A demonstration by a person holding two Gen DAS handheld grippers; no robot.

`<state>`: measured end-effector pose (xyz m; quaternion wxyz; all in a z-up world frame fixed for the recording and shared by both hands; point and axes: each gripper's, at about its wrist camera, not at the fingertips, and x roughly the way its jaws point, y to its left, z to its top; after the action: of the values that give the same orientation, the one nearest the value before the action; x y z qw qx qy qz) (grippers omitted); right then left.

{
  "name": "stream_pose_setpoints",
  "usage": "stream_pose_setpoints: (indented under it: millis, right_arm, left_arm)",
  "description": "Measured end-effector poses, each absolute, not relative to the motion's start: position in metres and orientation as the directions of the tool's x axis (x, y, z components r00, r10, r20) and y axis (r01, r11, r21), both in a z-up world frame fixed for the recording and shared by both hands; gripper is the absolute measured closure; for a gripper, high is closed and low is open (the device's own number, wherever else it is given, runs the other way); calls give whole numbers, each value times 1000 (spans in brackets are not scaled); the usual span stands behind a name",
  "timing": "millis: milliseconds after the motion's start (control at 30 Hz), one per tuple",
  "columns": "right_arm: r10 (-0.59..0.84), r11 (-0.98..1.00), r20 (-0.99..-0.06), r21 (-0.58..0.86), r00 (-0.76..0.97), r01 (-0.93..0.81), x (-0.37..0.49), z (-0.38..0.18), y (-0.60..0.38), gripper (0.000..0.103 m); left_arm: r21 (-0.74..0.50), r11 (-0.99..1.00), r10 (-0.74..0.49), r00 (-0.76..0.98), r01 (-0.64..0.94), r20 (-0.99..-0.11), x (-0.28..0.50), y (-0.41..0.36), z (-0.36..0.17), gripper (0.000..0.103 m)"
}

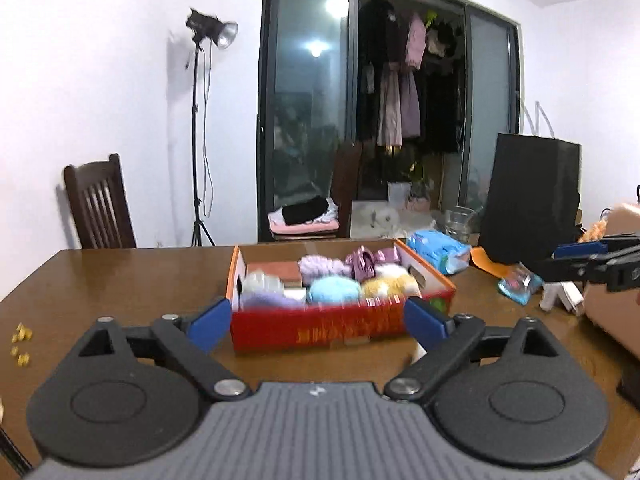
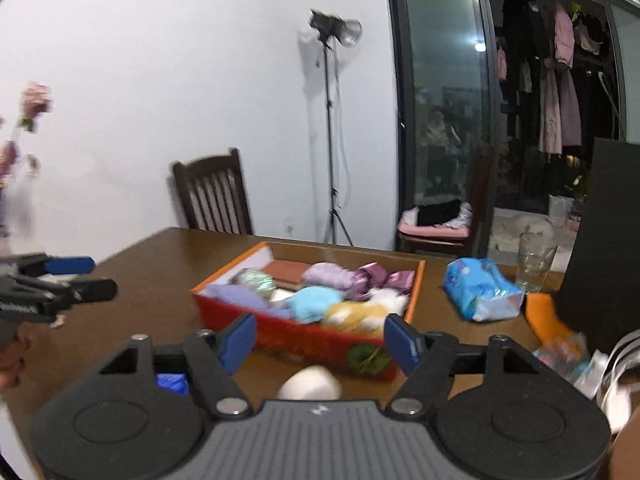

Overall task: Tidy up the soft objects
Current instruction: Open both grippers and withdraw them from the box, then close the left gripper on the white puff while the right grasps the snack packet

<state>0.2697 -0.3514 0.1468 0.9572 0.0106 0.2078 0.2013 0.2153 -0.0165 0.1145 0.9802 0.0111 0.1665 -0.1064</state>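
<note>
A red box with an orange rim (image 1: pixel 432 276) (image 2: pixel 418 292) stands on the brown table (image 1: pixel 120 280), packed with several soft rolls: a light blue one (image 1: pixel 334 290) (image 2: pixel 314 302), a yellow one (image 1: pixel 390 284), lilac ones (image 1: pixel 322 266). My left gripper (image 1: pixel 318 318) hovers open in front of the box, nothing between its blue pads (image 1: pixel 210 320). My right gripper (image 2: pixel 320 338) is open too, near the box's right front corner. A white soft roll (image 2: pixel 310 388) lies on the table just below it. Each gripper appears in the other's view: the right gripper (image 1: pixel 592 256), the left gripper (image 2: pixel 80 276).
A blue plastic pack (image 1: pixel 438 250) (image 2: pixel 480 290), a glass (image 2: pixel 534 262) and a tall black bag (image 1: pixel 532 196) stand right of the box. Small wrapped items (image 1: pixel 518 282) lie near a cardboard box (image 1: pixel 616 300). Behind the table are a dark chair (image 1: pixel 100 204) and a lamp stand (image 1: pixel 198 120).
</note>
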Motion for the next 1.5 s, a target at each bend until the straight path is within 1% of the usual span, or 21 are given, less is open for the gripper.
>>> stream_pose_setpoints:
  millis: [100, 167, 200, 300, 367, 467, 533, 700, 800, 967, 1167, 1333, 1367, 1433, 1500]
  right_arm:
    - [413, 911, -348, 144, 841, -388, 215, 118, -350, 24]
    - [420, 907, -342, 164, 841, -387, 182, 99, -346, 22]
    - [428, 904, -339, 173, 838, -391, 169, 90, -344, 19]
    - [429, 902, -340, 210, 837, -377, 135, 61, -339, 18]
    - [423, 905, -362, 219, 831, -366, 126, 45, -334, 18]
    - [428, 903, -390, 224, 815, -367, 127, 35, -329, 18]
    - [405, 913, -388, 215, 828, -346, 126, 34, -327, 18]
    - [412, 910, -383, 223, 827, -351, 125, 32, -326, 18]
    - [414, 907, -370, 243, 832, -343, 130, 25, -330, 18]
    - [394, 912, -412, 288, 821, -293, 154, 6, -335, 19]
    - [385, 918, -429, 268, 817, -292, 194, 10, -332, 19]
    - [374, 925, -445, 244, 814, -291, 239, 12, -328, 21]
    - [366, 928, -449, 245, 815, -282, 250, 12, -330, 23]
    - [348, 934, -469, 244, 812, -259, 274, 11, -333, 36]
    - [328, 941, -481, 241, 813, -238, 298, 10, -336, 42]
  left_arm:
    - [-43, 979, -204, 924, 201, -322, 168, -17, 84, 7]
    - [-66, 979, -205, 928, 194, -309, 140, -15, 67, 4]
    - [-73, 980, -199, 929, 185, -311, 129, -15, 59, 3]
    - [-61, 988, -157, 930, 145, -334, 109, -20, 42, 3]
    - [-35, 983, -182, 919, 182, -350, 107, -24, 40, 3]
    - [-37, 985, -173, 927, 170, -332, 109, -26, 44, 3]
    - [-61, 983, -185, 925, 175, -332, 108, -26, 44, 3]
    - [-49, 986, -164, 921, 156, -353, 113, -27, 35, 1]
    - [-54, 992, -126, 913, 114, -388, 126, -24, 23, 1]
    - [-69, 994, -103, 890, 81, -445, 156, -18, 10, 1]
    - [-67, 995, -96, 882, 73, -461, 204, -19, 10, 2]
    - [-91, 986, -164, 872, 137, -461, 242, -34, 20, 2]
    - [-95, 982, -188, 869, 162, -458, 251, -40, 22, 2]
    - [-107, 968, -250, 855, 226, -455, 270, -56, 26, 2]
    - [-117, 948, -315, 838, 295, -445, 289, -72, 28, 4]
